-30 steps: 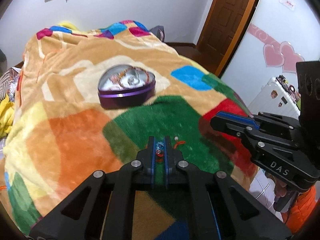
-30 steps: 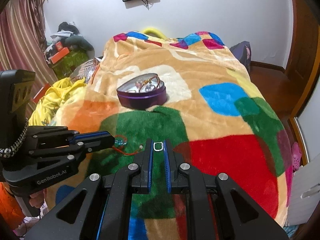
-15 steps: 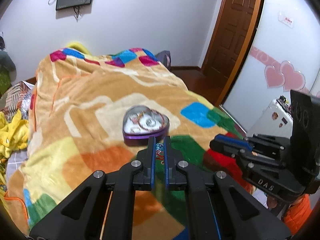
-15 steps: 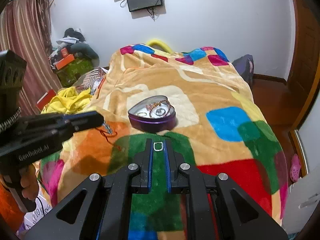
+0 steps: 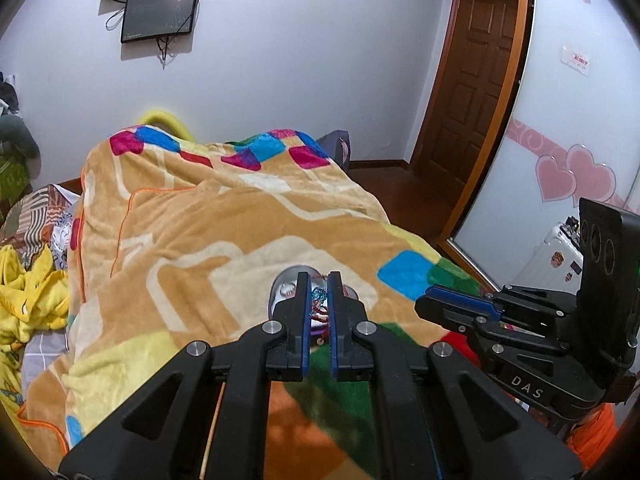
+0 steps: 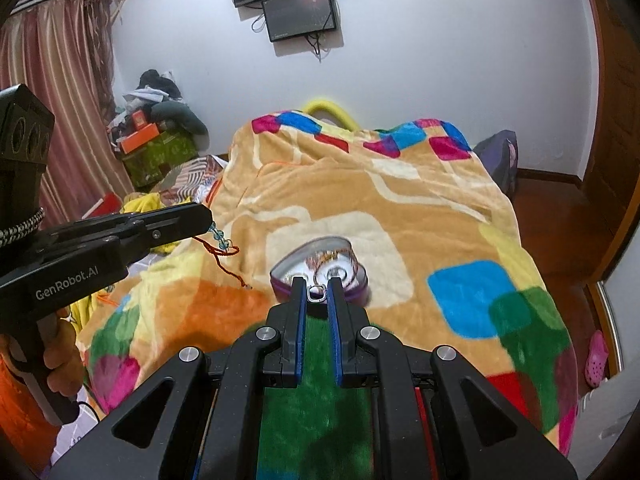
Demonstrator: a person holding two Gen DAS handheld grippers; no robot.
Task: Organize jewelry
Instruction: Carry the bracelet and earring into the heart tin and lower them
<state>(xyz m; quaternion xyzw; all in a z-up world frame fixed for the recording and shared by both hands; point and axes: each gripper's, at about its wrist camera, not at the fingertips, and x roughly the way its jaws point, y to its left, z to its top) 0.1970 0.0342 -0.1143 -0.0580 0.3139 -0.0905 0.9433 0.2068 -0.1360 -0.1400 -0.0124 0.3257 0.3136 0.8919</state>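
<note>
**Both grippers loaded, tin straight ahead**

My left gripper point(image 5: 318, 294) is clamped on a beaded bracelet point(image 6: 219, 237) — blue-green beads on red cord, tail dangling at left centre of the right wrist view. My right gripper point(image 6: 318, 294) pinches a small silver ring point(image 6: 318, 293) at its tips. I judge both are held clear of the blanket point(image 6: 400, 208) so nothing snags on the way to the heart-shaped tin point(image 6: 320, 268), which sits mid-frame, open, other pieces glinting inside.

In the left wrist view my own fingers cover most of the tin — only its rim shows. What lies inside is too small to name, and the cord's far end is lost against the blanket.
</note>
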